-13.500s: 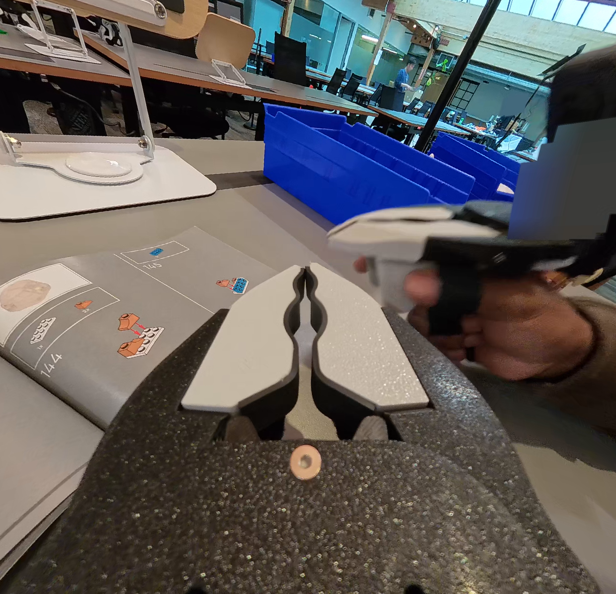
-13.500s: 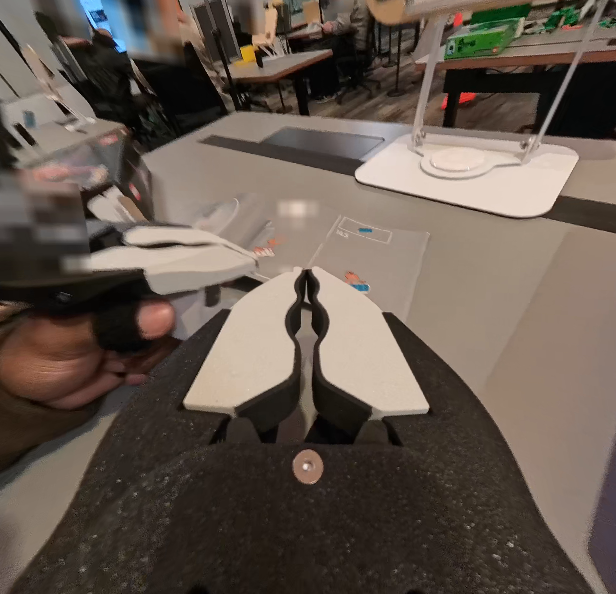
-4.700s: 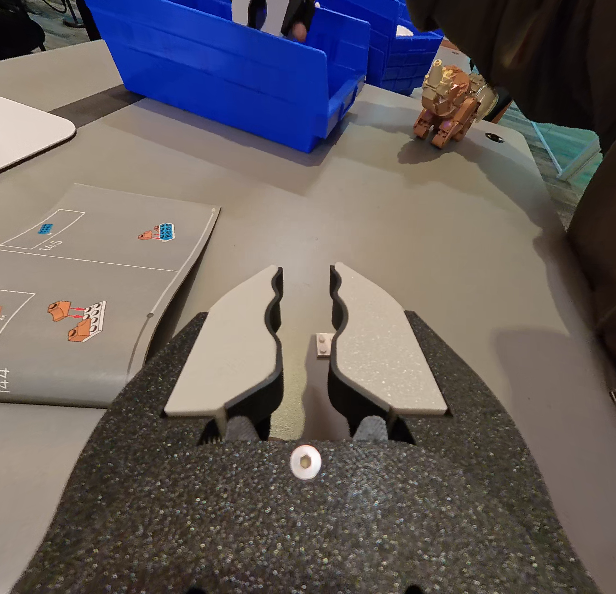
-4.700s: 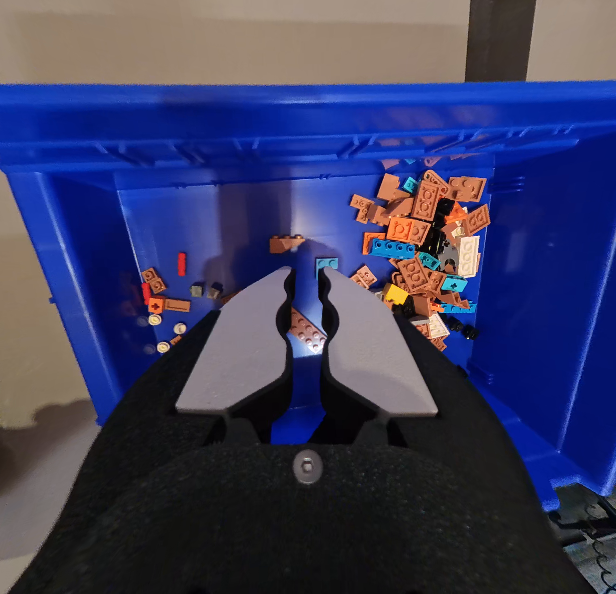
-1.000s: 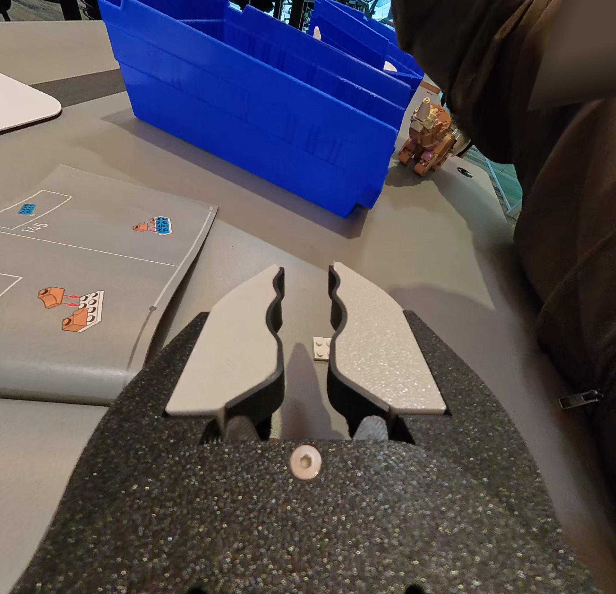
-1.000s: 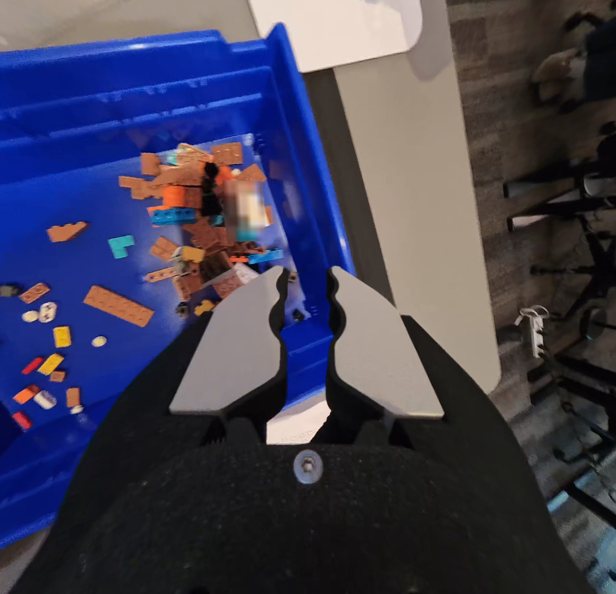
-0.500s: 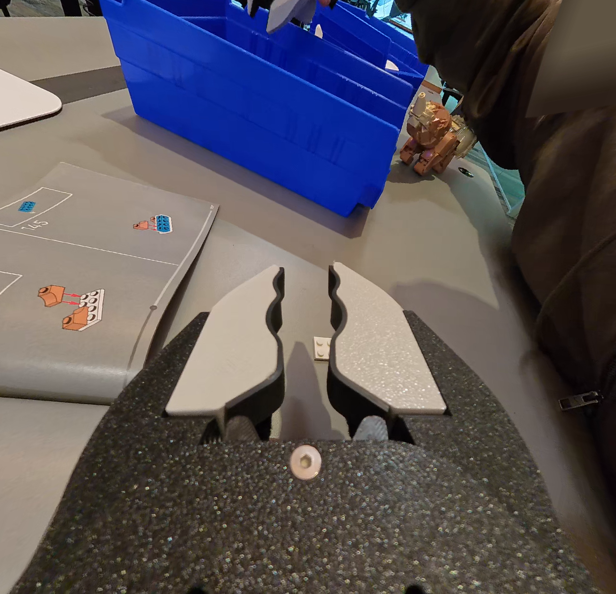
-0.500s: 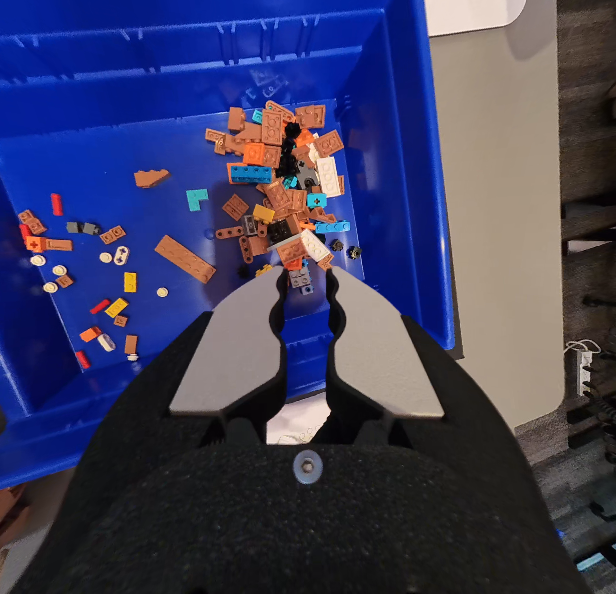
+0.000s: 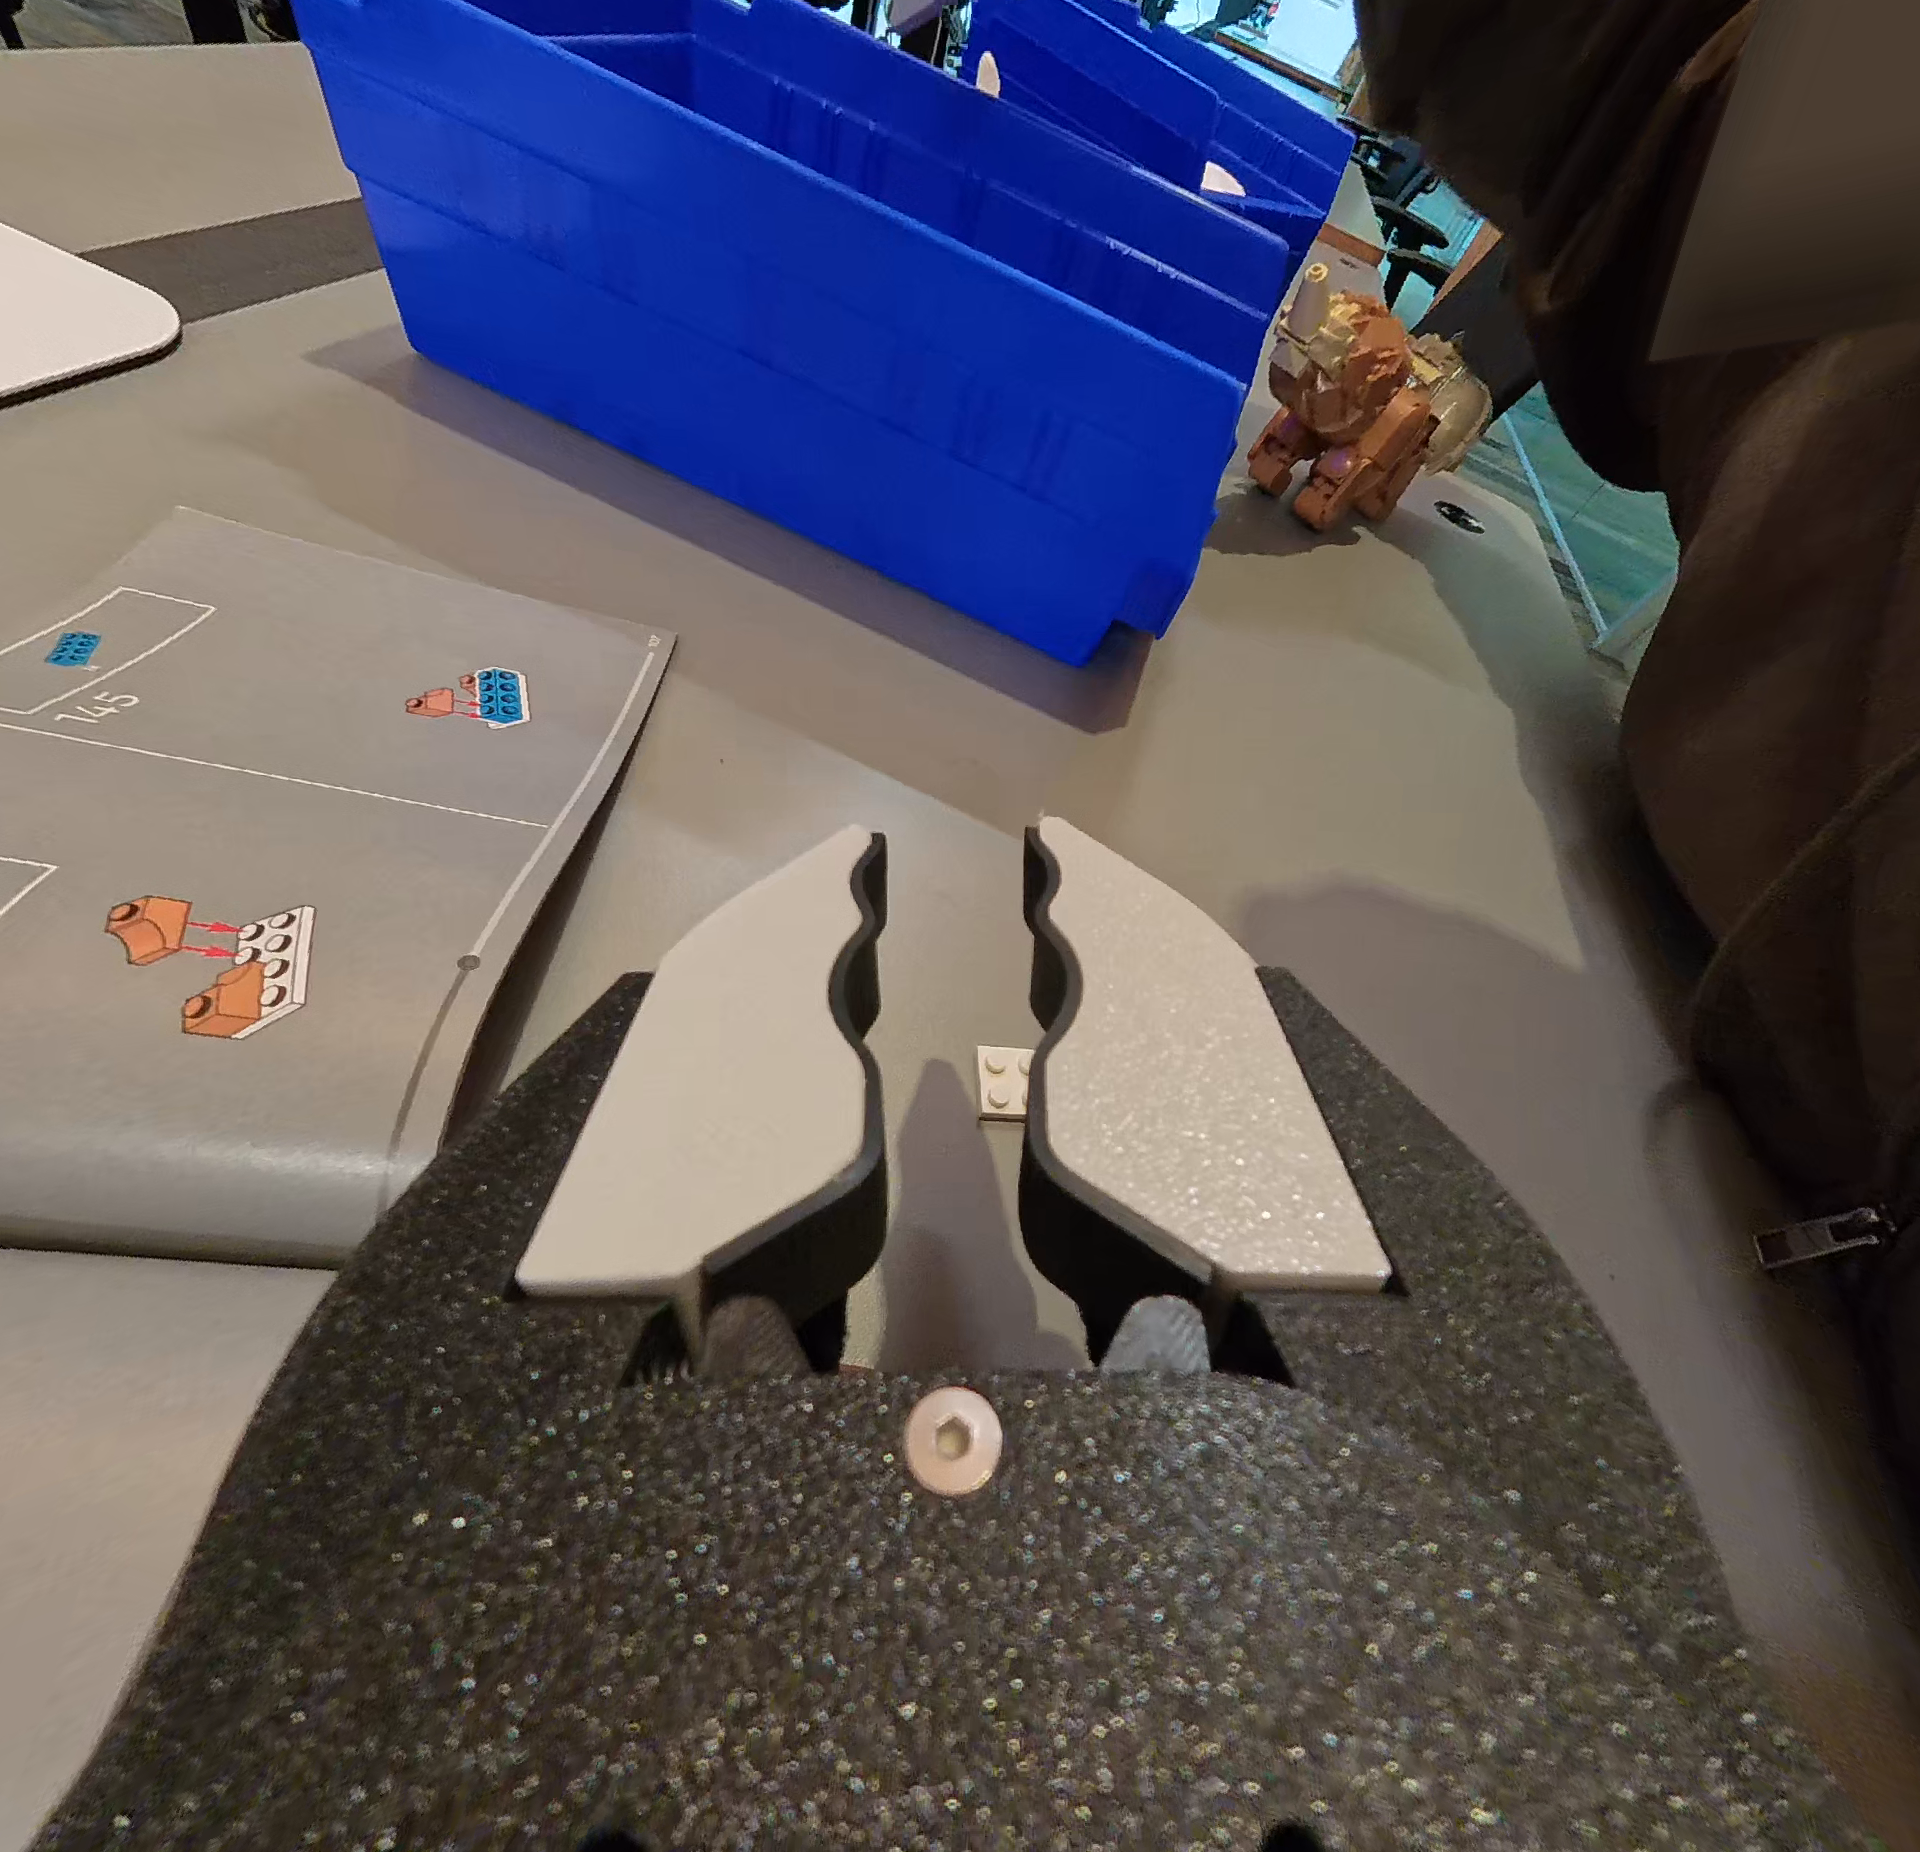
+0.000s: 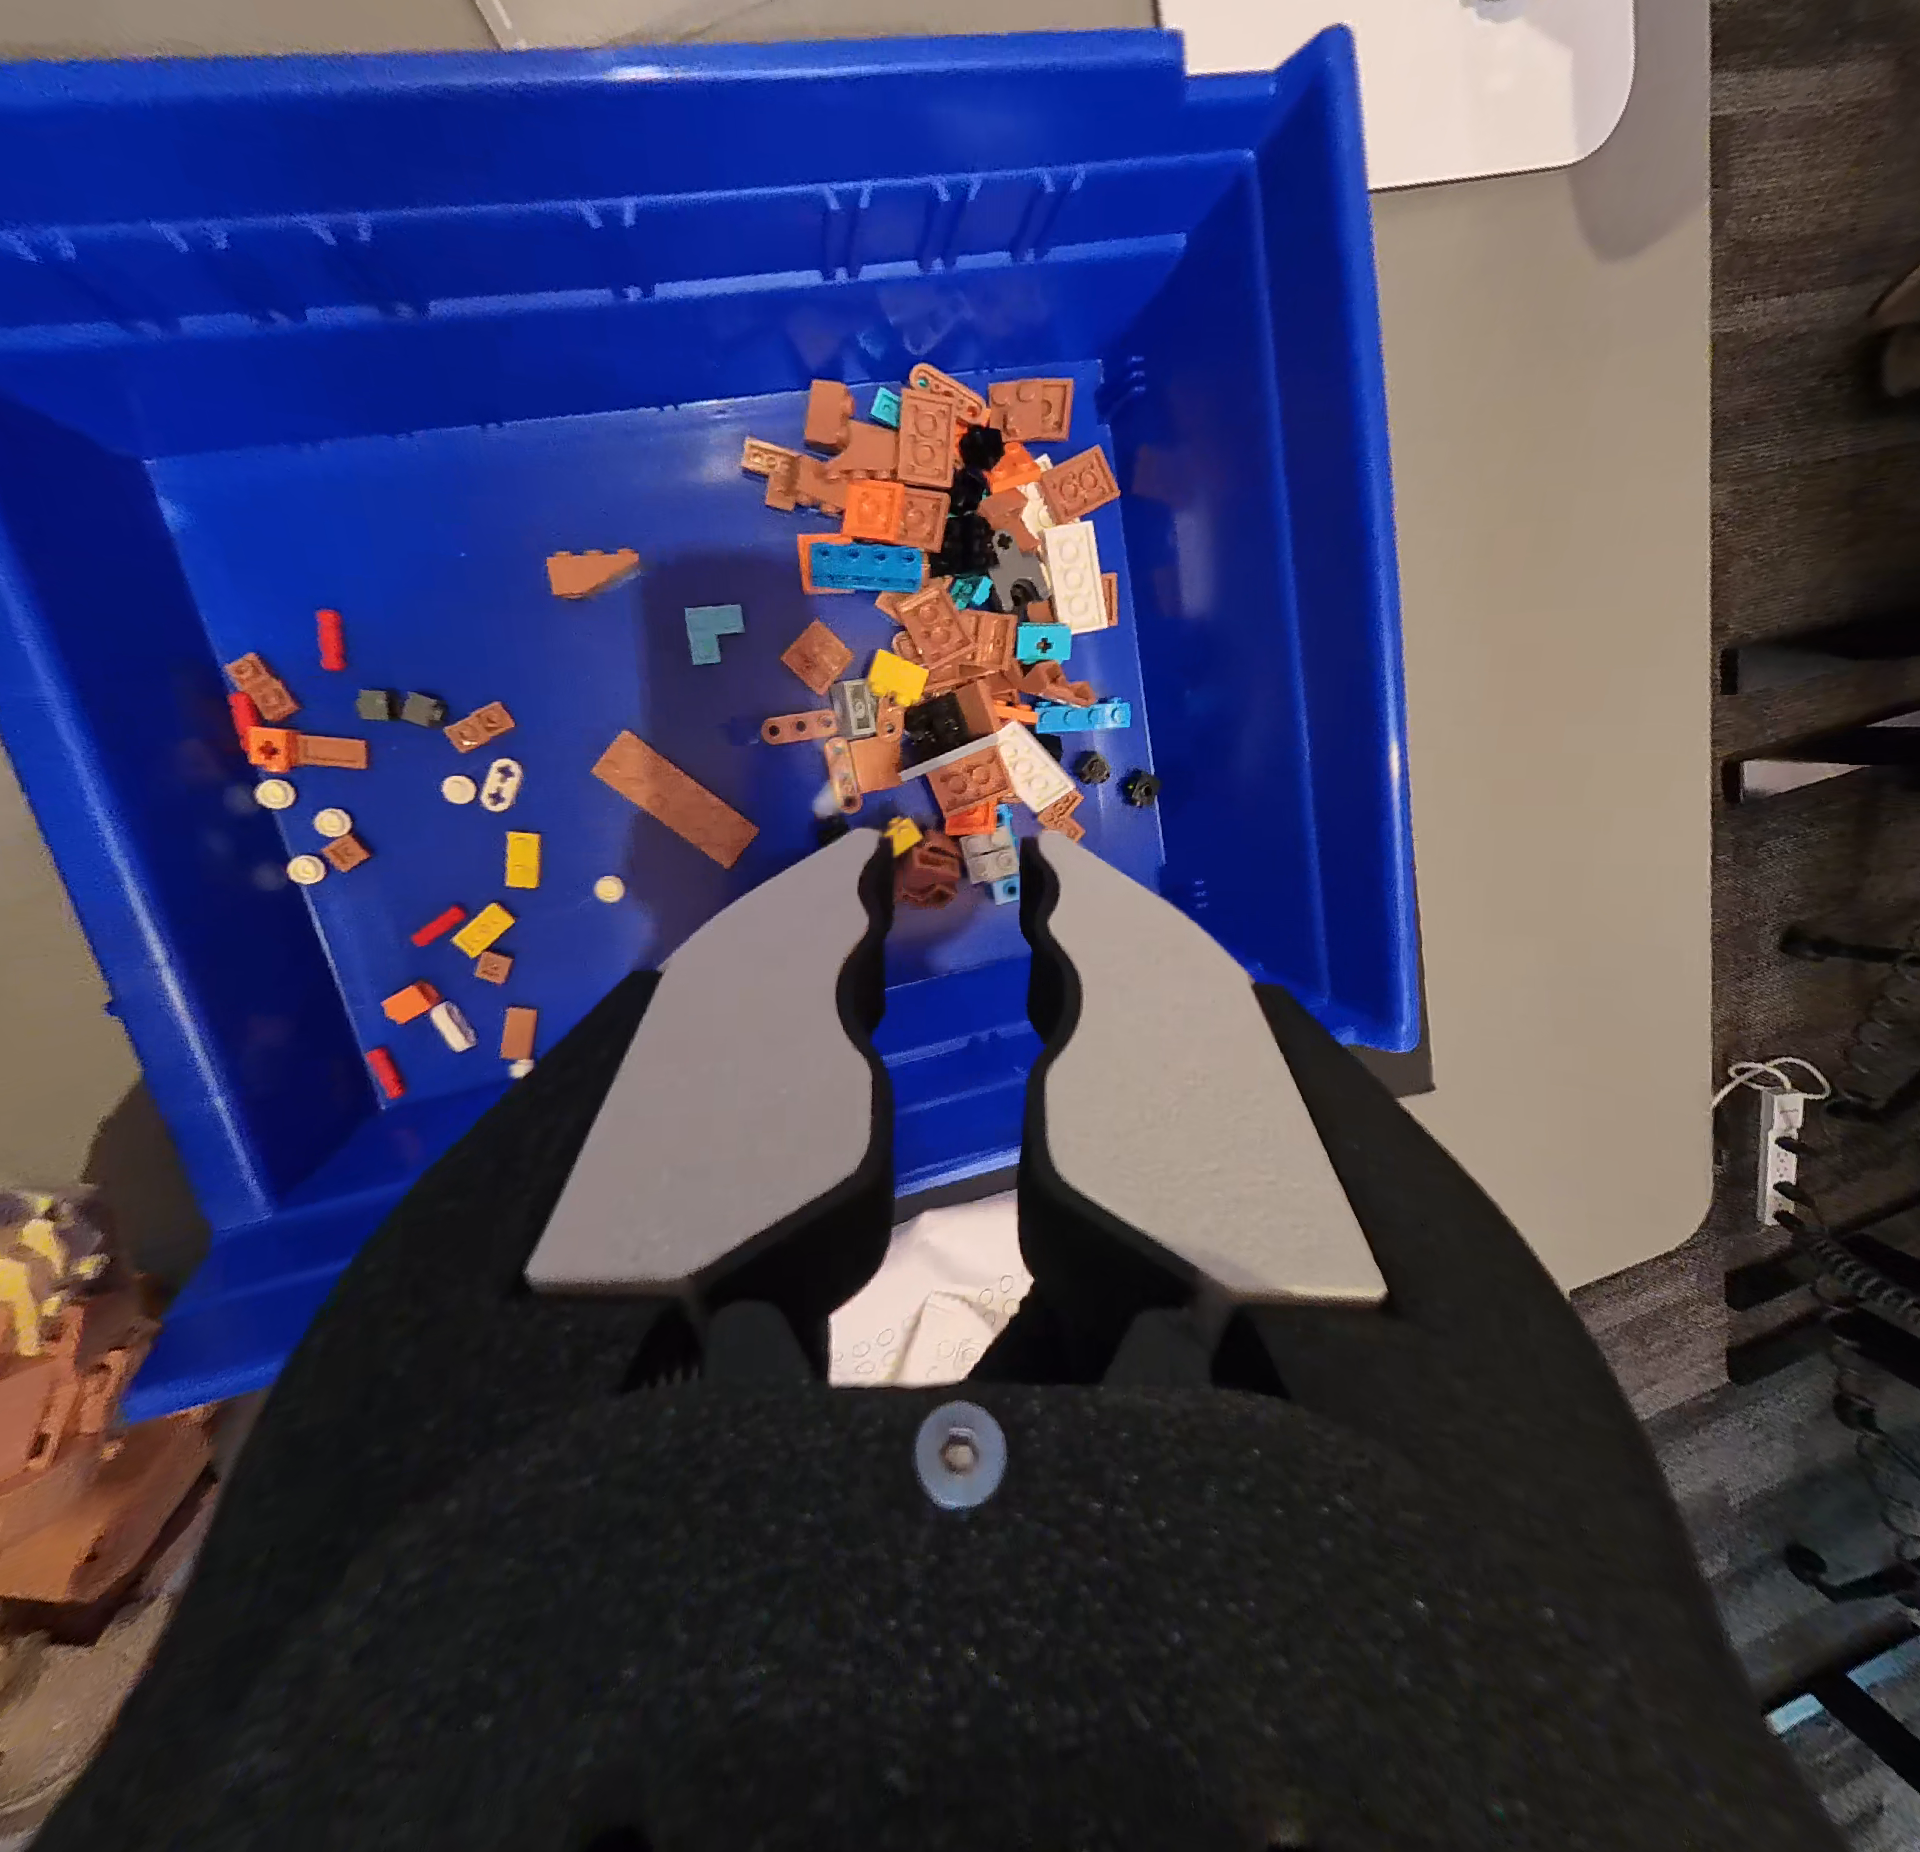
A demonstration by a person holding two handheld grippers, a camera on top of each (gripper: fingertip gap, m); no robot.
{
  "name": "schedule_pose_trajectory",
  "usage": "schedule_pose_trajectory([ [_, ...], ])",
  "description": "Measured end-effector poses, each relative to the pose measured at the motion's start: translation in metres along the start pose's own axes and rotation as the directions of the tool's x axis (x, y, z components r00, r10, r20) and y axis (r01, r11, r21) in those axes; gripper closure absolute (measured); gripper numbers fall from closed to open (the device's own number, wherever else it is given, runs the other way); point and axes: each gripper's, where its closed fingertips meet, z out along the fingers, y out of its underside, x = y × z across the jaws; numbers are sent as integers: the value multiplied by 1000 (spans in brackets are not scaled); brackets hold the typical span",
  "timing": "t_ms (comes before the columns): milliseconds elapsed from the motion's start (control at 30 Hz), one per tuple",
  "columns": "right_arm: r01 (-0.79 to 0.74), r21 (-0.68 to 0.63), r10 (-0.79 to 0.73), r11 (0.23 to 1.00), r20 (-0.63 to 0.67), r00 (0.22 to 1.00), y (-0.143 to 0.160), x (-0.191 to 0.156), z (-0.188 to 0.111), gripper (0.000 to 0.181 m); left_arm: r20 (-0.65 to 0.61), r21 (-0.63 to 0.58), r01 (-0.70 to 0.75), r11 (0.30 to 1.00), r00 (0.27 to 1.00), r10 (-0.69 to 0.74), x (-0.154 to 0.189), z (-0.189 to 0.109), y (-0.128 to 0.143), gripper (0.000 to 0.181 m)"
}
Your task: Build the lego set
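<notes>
1. You have one grey table (image 9: 1299,763); its rounded far corner lies beyond the brown model, and its side edge meets dark carpet in your right wrist view.
2. Several blue bins stand in a row toward the table's far side; how many, you cannot tell. The nearest blue bin (image 9: 790,368) runs from the far edge to near that corner.
3. One open instruction booklet (image 9: 291,826) lies flat toward the table's left, well apart from that bin, with a bare strip of table between them.
4. One built brown model (image 9: 1351,400) stands just beside the bin's end.
5. Your left gripper (image 9: 954,857) rests low over the table, jaws apart and empty; one small white plate (image 9: 1003,1080) lies on the table between them, by the right finger.
6. Your right gripper (image 10: 951,857) hangs above the bin's interior (image 10: 416,514), jaws apart, holding nothing.
7. Loose bricks (image 10: 956,607) pile against the bin's right wall; scattered ones lie left, with bare floor between.
</notes>
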Motion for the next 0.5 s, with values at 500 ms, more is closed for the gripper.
schedule_pose_trajectory([
  [500, -85, -52, 85, 995, 9, 996, 28, -67, -49, 155, 4, 2, -3, 1000, 1000, 3, 0, 0, 0, 156],
])
